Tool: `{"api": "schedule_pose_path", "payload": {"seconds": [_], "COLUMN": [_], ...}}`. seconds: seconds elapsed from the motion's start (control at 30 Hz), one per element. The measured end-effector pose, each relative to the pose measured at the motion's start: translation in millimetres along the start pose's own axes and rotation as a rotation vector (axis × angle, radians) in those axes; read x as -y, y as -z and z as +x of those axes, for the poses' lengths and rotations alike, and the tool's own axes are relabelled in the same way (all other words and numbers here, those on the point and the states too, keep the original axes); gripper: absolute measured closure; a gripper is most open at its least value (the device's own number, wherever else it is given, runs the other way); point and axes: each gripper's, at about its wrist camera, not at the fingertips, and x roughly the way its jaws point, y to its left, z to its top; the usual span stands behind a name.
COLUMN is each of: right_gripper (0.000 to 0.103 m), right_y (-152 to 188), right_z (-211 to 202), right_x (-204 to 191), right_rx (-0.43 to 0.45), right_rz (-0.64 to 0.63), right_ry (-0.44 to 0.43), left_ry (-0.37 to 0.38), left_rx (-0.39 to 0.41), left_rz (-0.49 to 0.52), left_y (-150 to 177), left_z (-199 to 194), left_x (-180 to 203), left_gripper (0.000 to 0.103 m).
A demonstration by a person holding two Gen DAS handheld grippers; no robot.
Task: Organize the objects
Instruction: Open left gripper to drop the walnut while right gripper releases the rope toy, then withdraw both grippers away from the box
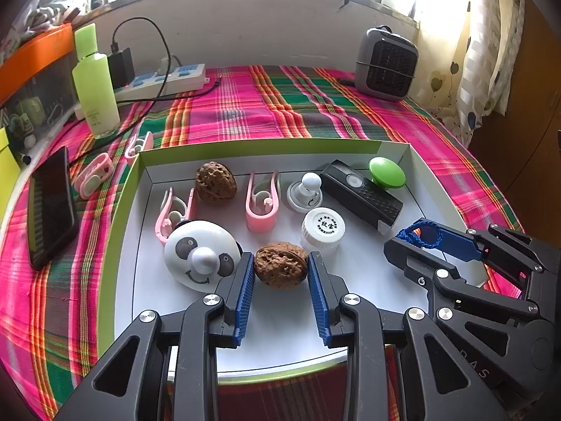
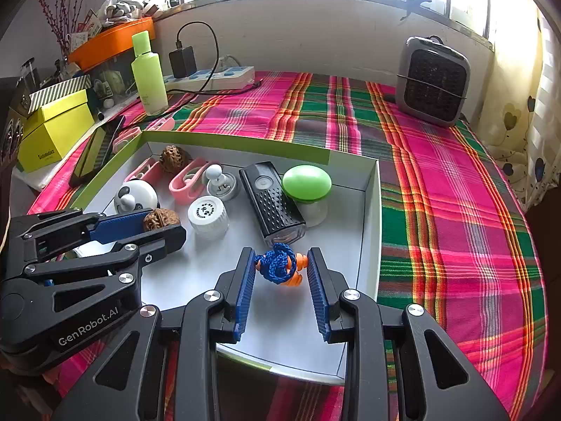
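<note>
- The left gripper point(image 1: 280, 273) sits low in the front of the shallow white tray with a lime-green rim point(image 1: 122, 203). Its jaws are partly open around a brown wrinkled walnut point(image 1: 280, 268), the blue ribbed pads just beside or barely touching its two ends; I cannot tell whether they grip it yet.
- The walnut looks hard, light and round, so it may roll or squirt out. Pinching across its widest middle seems safest.
- Close to its left stands the white dome-shaped panda toy point(image 1: 201, 254), almost against the left pad. Behind is the white ribbed bottle cap point(image 1: 322, 228). Both crowd a lift.
- Further back lie two pink plastic clips point(image 1: 261, 201), a second walnut point(image 1: 214, 181), a white knob point(image 1: 305, 189), a black rectangular lamp point(image 1: 363, 194) and a green mushroom-shaped button point(image 1: 386, 172).
- The right gripper point(image 2: 280, 268), near the tray's front right, has jaws partly open around orange earplugs on a tangled blue cord point(image 2: 280, 268). These are soft, light and floppy, so the bunched middle is best taken.
- The lamp's end lies just behind them.
- The desk point(image 2: 455, 193) wears a bright plaid cloth.
</note>
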Motion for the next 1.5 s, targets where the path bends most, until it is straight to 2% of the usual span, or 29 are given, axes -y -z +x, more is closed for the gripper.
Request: {"api": "schedule_pose_path", "payload": {"seconds": [0.33,0.5,0.77,1.13,1.5], "right_gripper": [0.069,0.062,0.062,0.061,0.061], "right_y": [-1,0,1,3,11], "right_z": [-2,-4,-10,-21,-45], "right_x": [0,-1,0,-2,-10], "right_rx": [0.002,0.008,0.019,0.042,0.079], "right_rz": [-0.003,-0.007,0.0,0.013,0.033], "right_ry": [0.003,0.004,0.015,0.02,0.012], "left_ry": [-0.004,-0.011,-0.02,-0.03,-0.072], "left_rx": [0.006,0.012,0.023,0.04,0.092], "left_rz": [0.004,0.011,0.009,0.005,-0.005], "left_y": [-1,-1,0,4,17], "left_z": [-1,-5,-12,-25,-53], "left_x": [0,1,2,3,4], "left_gripper": [0.073,0.069,0.064,0.062,0.061]}}
